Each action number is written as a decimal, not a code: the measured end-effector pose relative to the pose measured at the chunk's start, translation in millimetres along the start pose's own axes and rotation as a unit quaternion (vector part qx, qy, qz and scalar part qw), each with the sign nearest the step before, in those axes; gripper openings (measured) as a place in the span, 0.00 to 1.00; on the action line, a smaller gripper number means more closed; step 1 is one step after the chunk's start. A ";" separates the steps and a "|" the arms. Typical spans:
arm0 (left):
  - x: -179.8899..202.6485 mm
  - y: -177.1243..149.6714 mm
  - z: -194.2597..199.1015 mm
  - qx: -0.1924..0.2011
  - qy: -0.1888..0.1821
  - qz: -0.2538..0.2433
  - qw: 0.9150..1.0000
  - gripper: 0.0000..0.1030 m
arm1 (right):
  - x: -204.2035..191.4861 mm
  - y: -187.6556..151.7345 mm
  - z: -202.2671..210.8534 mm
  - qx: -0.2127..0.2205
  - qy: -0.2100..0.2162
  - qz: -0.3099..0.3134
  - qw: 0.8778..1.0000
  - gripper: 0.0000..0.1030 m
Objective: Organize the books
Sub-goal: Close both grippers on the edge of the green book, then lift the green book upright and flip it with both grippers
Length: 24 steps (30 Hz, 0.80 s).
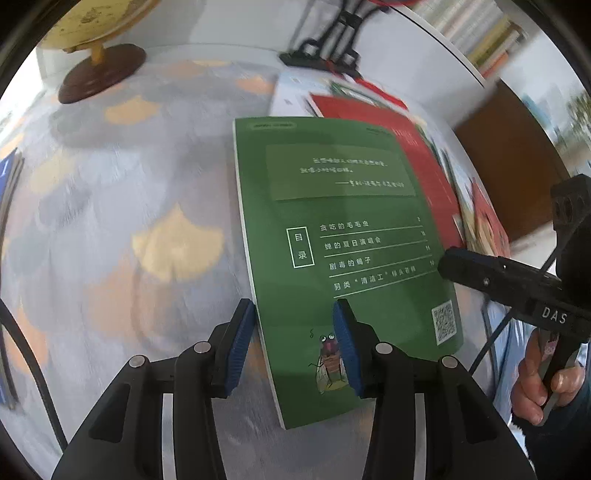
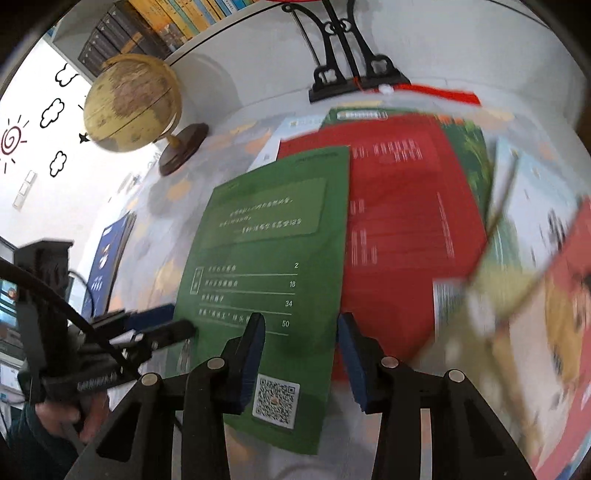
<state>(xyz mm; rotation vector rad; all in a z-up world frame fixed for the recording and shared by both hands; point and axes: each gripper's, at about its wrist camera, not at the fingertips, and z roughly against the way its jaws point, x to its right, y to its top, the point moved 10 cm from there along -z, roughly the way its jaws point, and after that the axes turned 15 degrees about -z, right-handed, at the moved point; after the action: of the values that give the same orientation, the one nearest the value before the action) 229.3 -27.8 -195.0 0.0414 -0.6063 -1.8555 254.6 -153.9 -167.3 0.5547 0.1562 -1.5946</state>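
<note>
Both wrist views close, steeply down, green book [image 1: 343, 236] shared

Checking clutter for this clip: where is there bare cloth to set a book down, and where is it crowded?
Free: the patterned tablecloth between the globe, the green book and the blue book at the table edge. Crowded: beyond the green book's other side, where the red book and several more overlap, up to the black stand.

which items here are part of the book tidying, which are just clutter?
Job:
green book
red book
loose books at the right
blue book

Just lying about:
globe
black stand
shelved books
</note>
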 end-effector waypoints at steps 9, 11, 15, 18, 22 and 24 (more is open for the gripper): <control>14.0 -17.0 1.5 -0.002 0.000 -0.011 1.000 0.39 | 40.7 -58.6 12.4 -0.040 0.054 -0.079 0.995 0.38; 15.4 -16.7 -0.5 -0.002 0.004 -0.016 1.000 0.39 | 37.9 -53.8 7.3 -0.042 0.087 -0.092 0.991 0.35; 17.7 -18.2 -1.2 0.007 0.004 -0.024 1.000 0.39 | 33.4 -40.6 -3.8 -0.034 0.135 -0.114 0.984 0.29; 17.5 -18.4 -1.1 0.010 0.005 -0.019 1.000 0.39 | 25.9 -38.2 -1.5 -0.036 0.127 -0.101 0.986 0.27; 20.9 -20.5 1.4 0.009 0.000 -0.022 1.000 0.39 | 5.1 -37.3 20.9 -0.018 0.128 -0.060 0.990 0.20; 23.0 -21.6 2.4 0.008 -0.007 -0.020 1.000 0.39 | -7.0 -34.7 32.7 -0.007 0.126 -0.044 0.991 0.20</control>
<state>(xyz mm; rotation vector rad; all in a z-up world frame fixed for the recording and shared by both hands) 201.1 -42.2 -196.1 0.0514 -0.6353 -1.8900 212.7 -157.4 -143.8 0.7462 0.3847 -1.6044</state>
